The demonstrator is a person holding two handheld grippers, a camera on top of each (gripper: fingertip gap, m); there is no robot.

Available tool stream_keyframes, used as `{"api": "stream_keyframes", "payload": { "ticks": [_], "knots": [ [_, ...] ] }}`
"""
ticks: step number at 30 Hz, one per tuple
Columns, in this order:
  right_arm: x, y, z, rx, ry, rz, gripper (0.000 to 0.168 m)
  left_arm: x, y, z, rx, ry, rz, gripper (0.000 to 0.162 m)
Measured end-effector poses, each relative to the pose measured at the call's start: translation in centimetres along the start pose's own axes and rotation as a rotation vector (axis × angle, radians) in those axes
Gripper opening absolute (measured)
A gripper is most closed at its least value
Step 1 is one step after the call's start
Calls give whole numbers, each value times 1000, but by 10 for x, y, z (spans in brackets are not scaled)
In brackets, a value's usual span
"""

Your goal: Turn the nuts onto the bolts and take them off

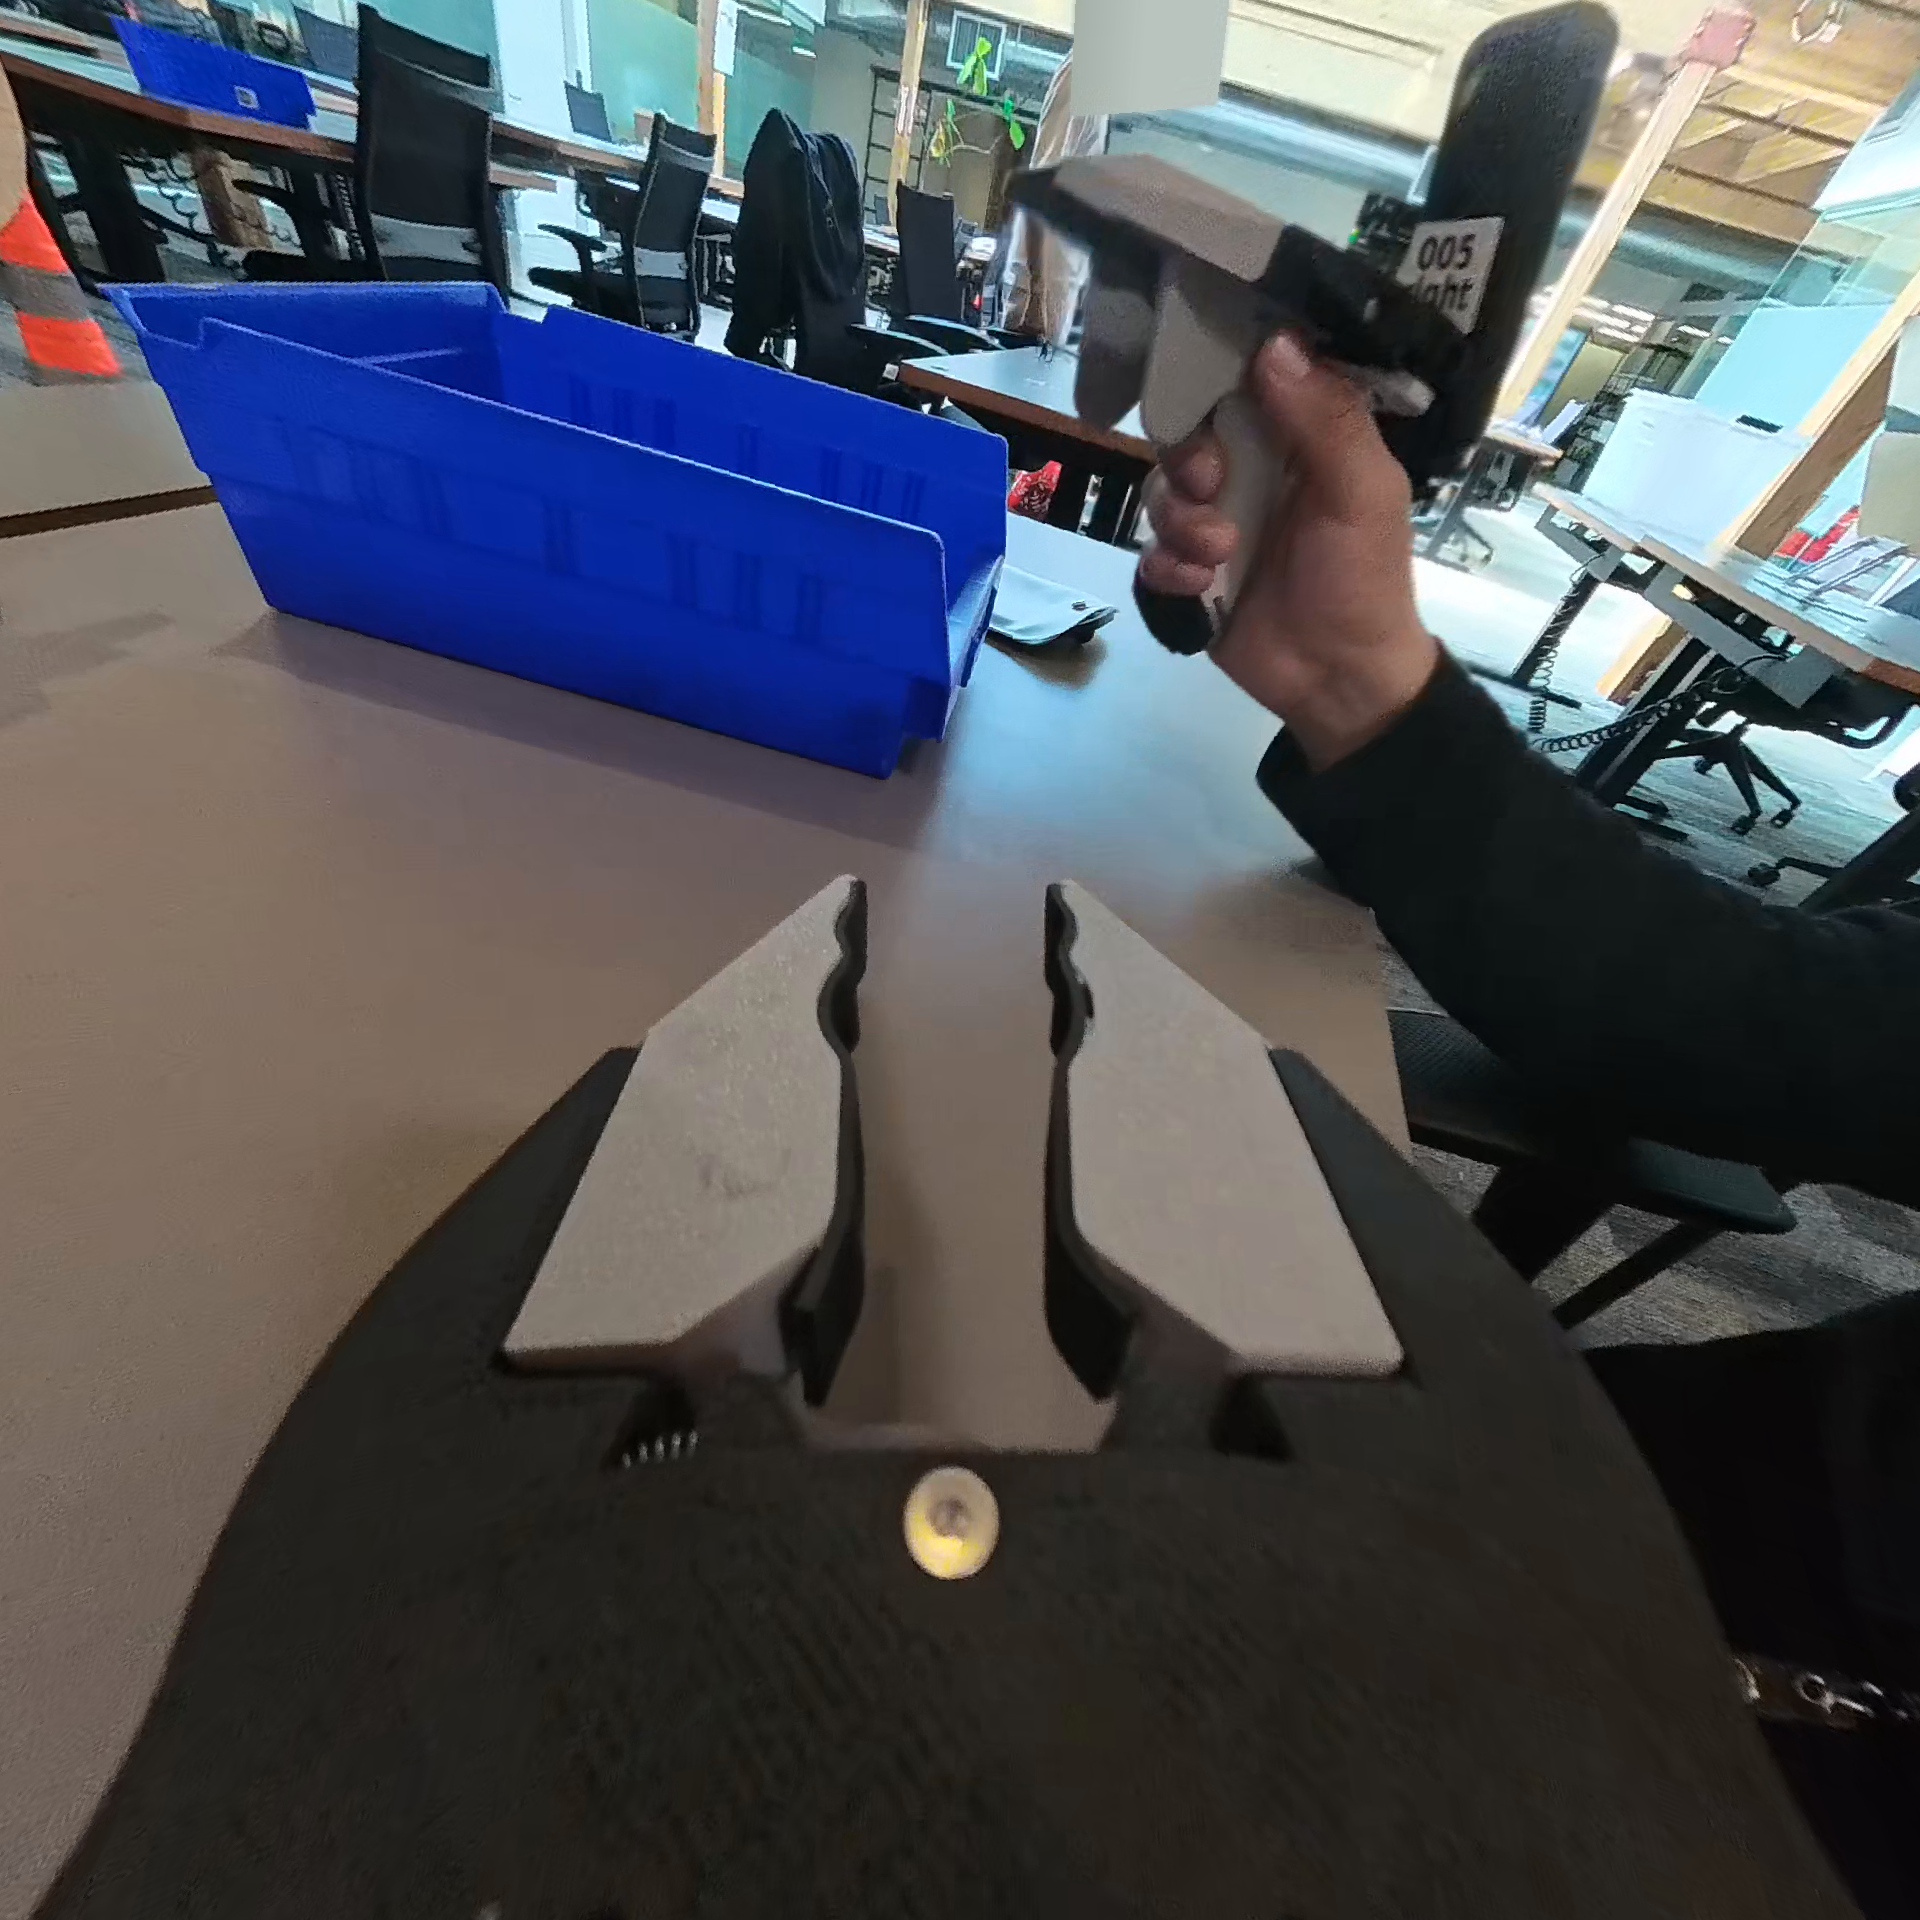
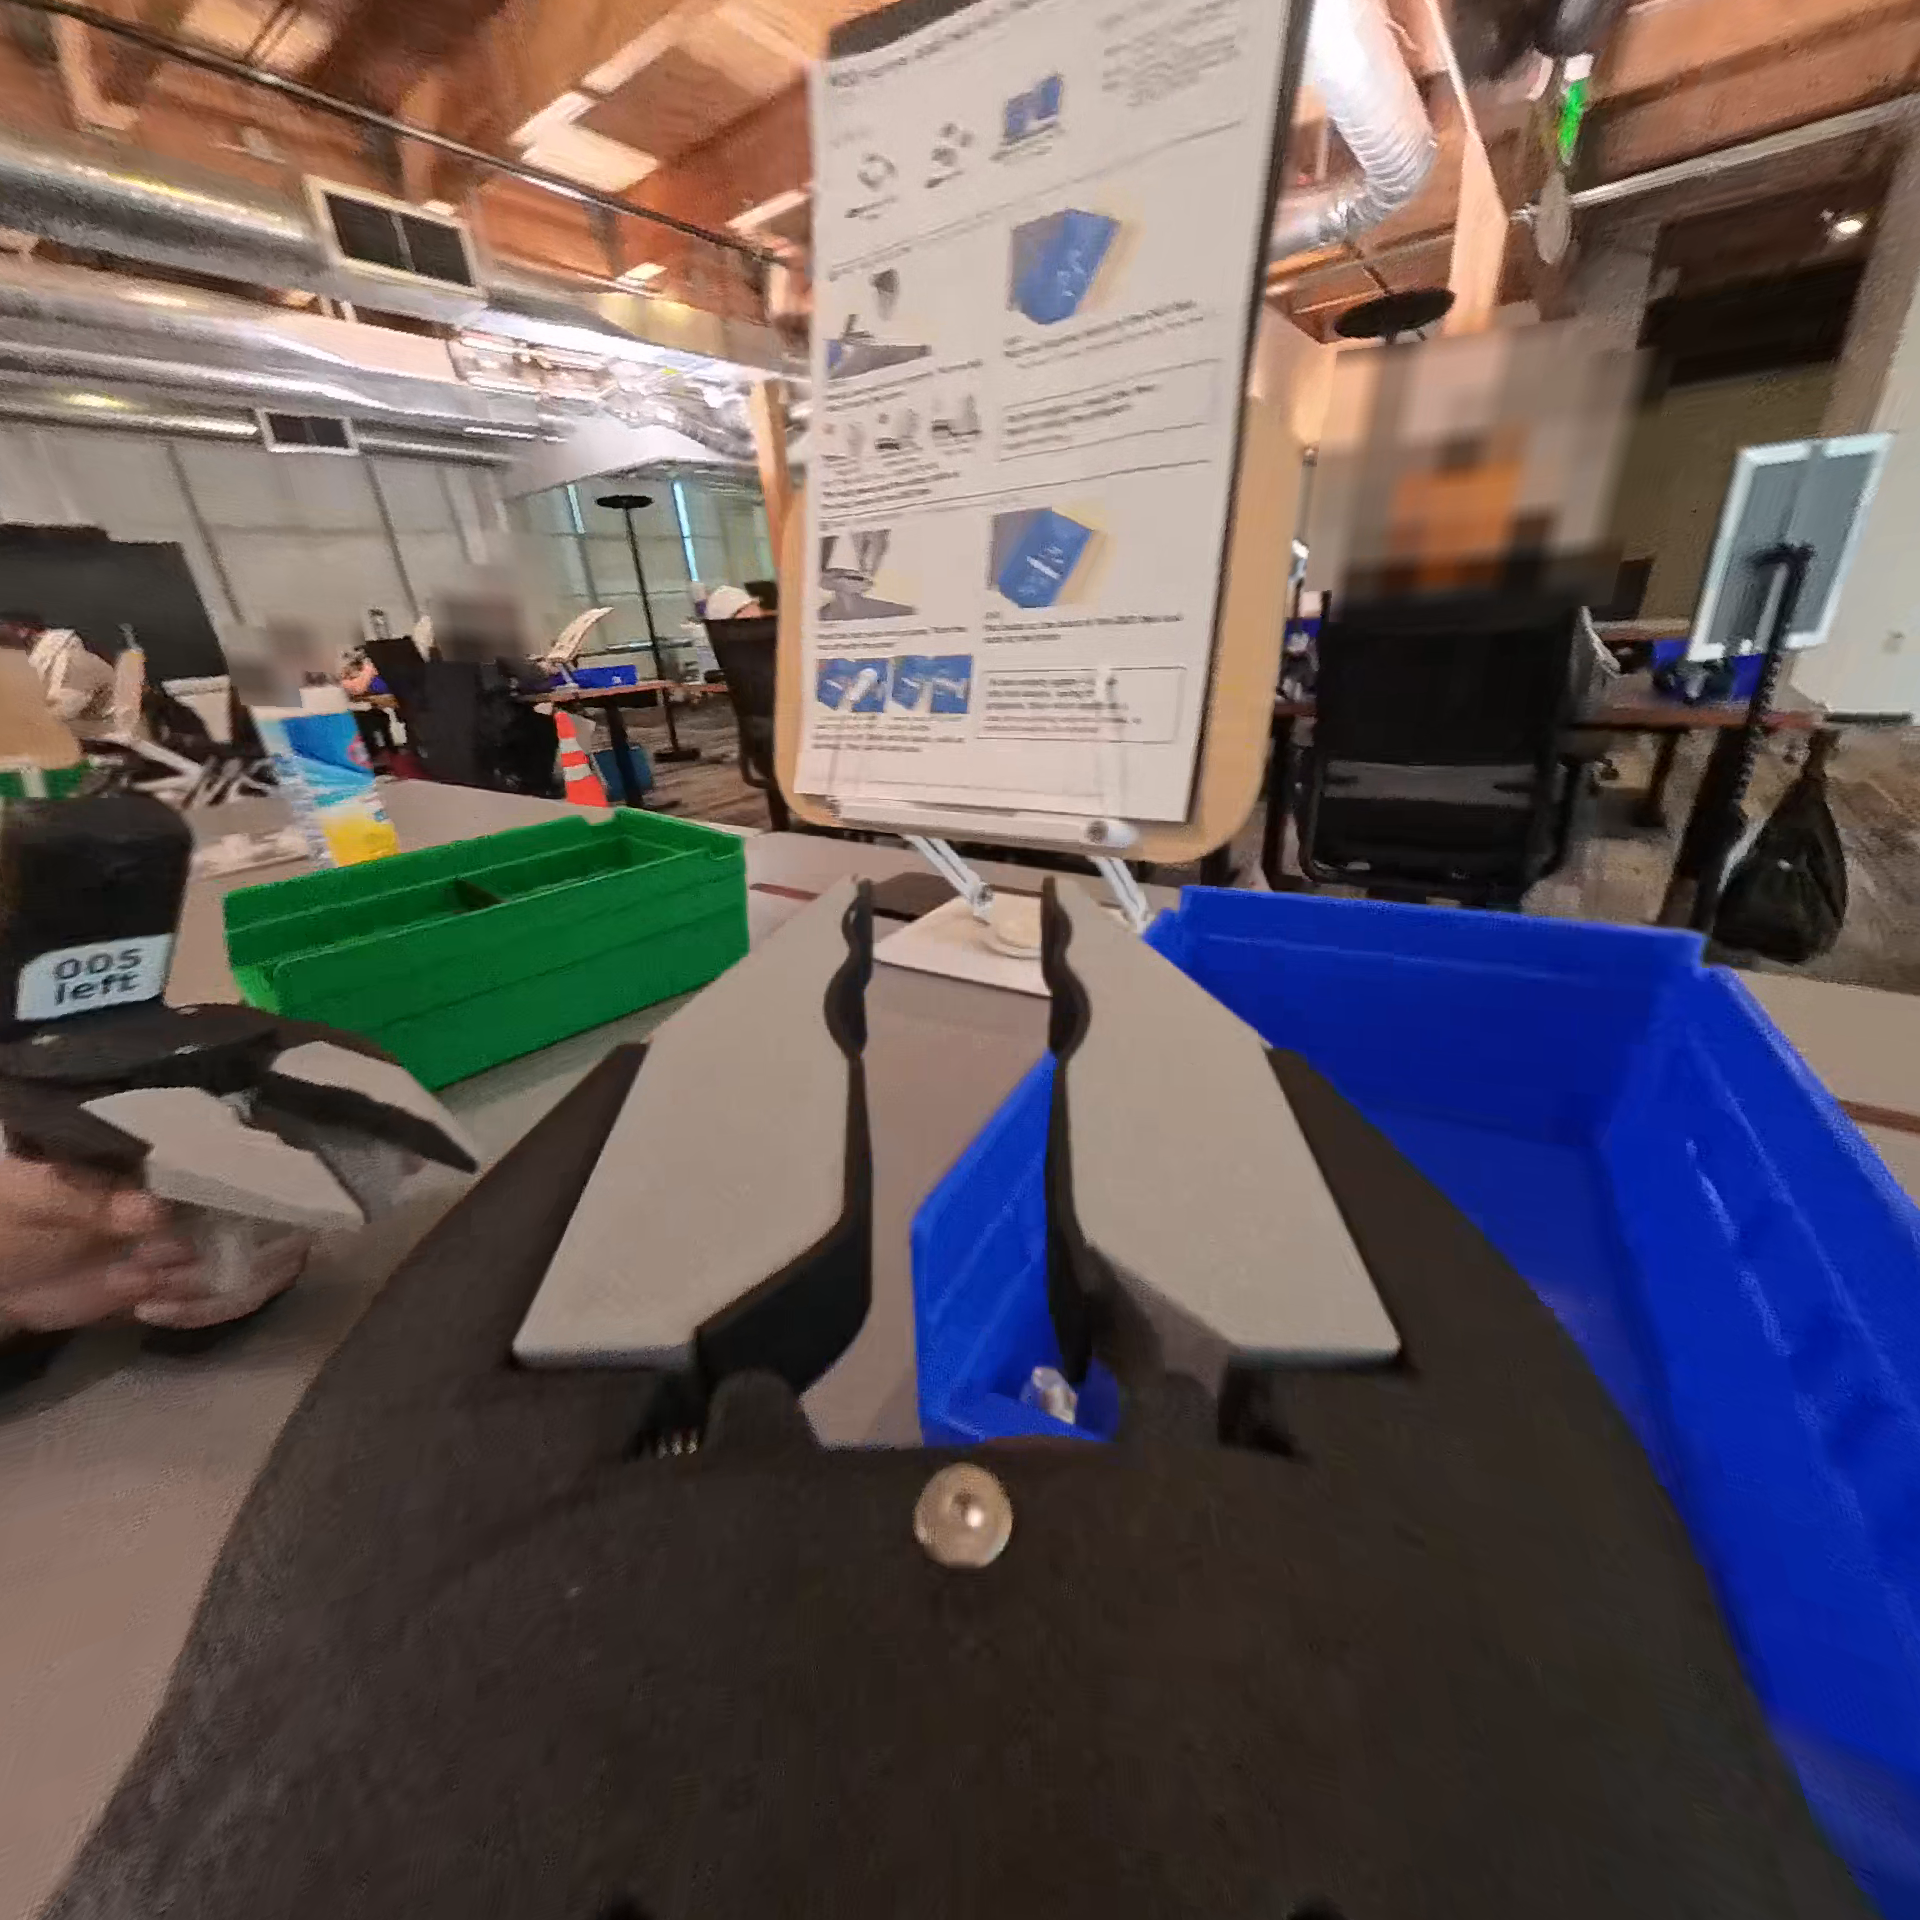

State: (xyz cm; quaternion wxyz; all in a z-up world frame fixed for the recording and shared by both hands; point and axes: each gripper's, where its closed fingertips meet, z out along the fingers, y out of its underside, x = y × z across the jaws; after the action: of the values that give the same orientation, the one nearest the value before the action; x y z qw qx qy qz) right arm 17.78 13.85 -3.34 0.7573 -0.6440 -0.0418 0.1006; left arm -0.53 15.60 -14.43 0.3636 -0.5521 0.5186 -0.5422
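My left gripper (image 1: 954,904) is open and empty, low over the bare grey table (image 1: 416,883). My right gripper (image 2: 951,904) is open and empty, raised above the near left corner of the blue bin (image 2: 1558,1143). A small silvery piece (image 2: 1049,1392), blurred, lies on the bin's floor between my right fingers; I cannot tell if it is a nut or a bolt. In the left wrist view the blue bin (image 1: 582,520) stands ahead, and the right gripper (image 1: 1164,239), held by a hand (image 1: 1309,540), is up at the right. The left gripper (image 2: 312,1132) shows at the right wrist view's left edge.
A green divided tray (image 2: 488,945) stands on the table left of the blue bin. A stand with an instruction sheet (image 2: 1018,436) rises behind the bin. A spray bottle (image 2: 332,779) stands far left. Office chairs (image 1: 665,229), desks and an orange cone (image 1: 52,301) lie beyond. My hands' fingertips stand some 20 centimeters from each other. My right gripper is the nearer one to the small silvery piece (image 2: 1049,1392): about 15 centimeters, against 20 centimeters.
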Motion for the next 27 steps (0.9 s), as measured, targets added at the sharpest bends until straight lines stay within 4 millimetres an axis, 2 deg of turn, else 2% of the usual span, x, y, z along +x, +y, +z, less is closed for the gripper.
{"api": "stream_keyframes", "payload": {
  "ticks": [2, 4, 6, 9, 11, 13, 15, 17, 19, 21, 22, 24, 26, 27],
  "knots": [
    [-32, 7, 11, -91, -81, -37, 31, 0, 1, 1, -10, -7, 9, 32],
    [-63, 41, 24, -315, -158, -41, 44, -2, 3, 3, -24, -26, 11, 32],
    [-80, 76, 35, -473, -143, -114, 50, -6, 5, 5, -39, -53, 8, 33],
    [-104, 113, 53, -540, -149, -271, 53, -7, 6, 5, -47, -79, 16, 38],
    [-120, 137, 62, -593, -179, -298, 56, -6, 6, 1, -37, -86, 12, 42],
    [-133, 156, 67, -633, -214, -309, 58, -5, 6, -8, -35, -82, 8, 46],
    [-141, 167, 69, -649, -244, -342, 57, -11, 3, -28, -65, -119, 23, 50],
    [-145, 170, 69, -656, -267, -378, 57, -21, -12, -61, -85, -170, 58, 50],
    [-148, 168, 69, -653, -290, -391, 57, -38, -38, -107, -106, -249, 96, 46],
    [-149, 165, 68, -632, -312, -369, 57, -66, -63, -161, -153, -350, 92, 37],
    [-151, 164, 67, -617, -328, -340, 57, -84, -69, -188, -212, -408, 83, 36],
    [-155, 163, 65, -599, -365, -263, 56, -133, -63, -245, -396, -582, 58, 35],
    [-156, 161, 62, -605, -387, -211, 57, -174, -38, -294, -632, -719, -2, 38],
    [-156, 158, 61, -589, -387, -205, 57, -188, -24, -310, -730, -755, -43, 38]
  ]
}}
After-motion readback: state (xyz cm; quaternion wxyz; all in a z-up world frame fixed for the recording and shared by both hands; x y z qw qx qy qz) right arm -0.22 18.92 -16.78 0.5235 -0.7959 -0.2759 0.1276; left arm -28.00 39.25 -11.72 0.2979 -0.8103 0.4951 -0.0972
